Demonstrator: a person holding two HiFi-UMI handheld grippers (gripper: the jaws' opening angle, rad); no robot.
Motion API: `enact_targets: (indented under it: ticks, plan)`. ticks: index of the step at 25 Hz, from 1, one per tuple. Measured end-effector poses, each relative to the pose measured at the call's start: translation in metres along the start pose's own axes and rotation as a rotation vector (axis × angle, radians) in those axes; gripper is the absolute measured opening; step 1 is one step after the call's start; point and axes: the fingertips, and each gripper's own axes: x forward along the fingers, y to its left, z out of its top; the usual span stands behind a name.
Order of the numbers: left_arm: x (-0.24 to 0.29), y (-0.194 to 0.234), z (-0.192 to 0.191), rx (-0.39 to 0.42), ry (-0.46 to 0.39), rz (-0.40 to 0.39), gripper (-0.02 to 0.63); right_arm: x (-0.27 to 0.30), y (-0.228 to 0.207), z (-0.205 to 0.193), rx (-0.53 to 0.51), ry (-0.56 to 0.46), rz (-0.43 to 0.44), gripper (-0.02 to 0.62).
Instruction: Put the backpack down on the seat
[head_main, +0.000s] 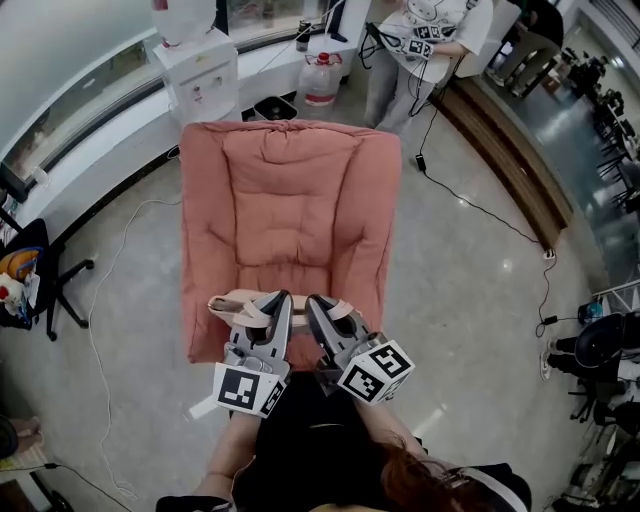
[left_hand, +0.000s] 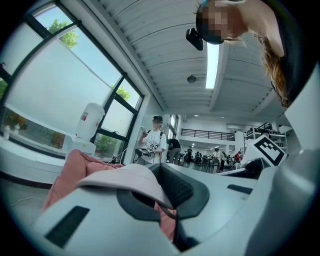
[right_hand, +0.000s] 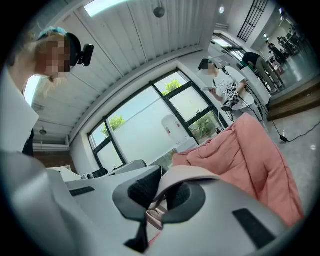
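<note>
A salmon-pink padded seat fills the middle of the head view. Both grippers are at its front edge, side by side and pointing level. My left gripper is shut on a pale pink backpack strap, which lies across its pads in the left gripper view as the strap. My right gripper is shut on a second pale strap that arches over its jaws. The backpack's body is hidden below the grippers. The dark mass between my forearms may be the bag or my clothing.
Behind the seat stand a white water dispenser and a large water bottle. A person stands at the back right beside a wooden ledge. A black office chair stands at the left, and a white cable runs over the floor.
</note>
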Motion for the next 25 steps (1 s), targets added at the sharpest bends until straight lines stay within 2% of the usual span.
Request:
enact_targets:
  ticks: [17, 25]
  plan:
    - [-0.032, -0.010, -0.038, -0.046, 0.031, 0.107, 0.018, -0.022, 0.000, -0.048, 0.046, 0.113, 0.070, 0.037]
    - [-0.035, -0.002, -0.069, -0.088, 0.072, 0.153, 0.018, -0.020, -0.015, -0.075, 0.081, 0.196, 0.074, 0.037]
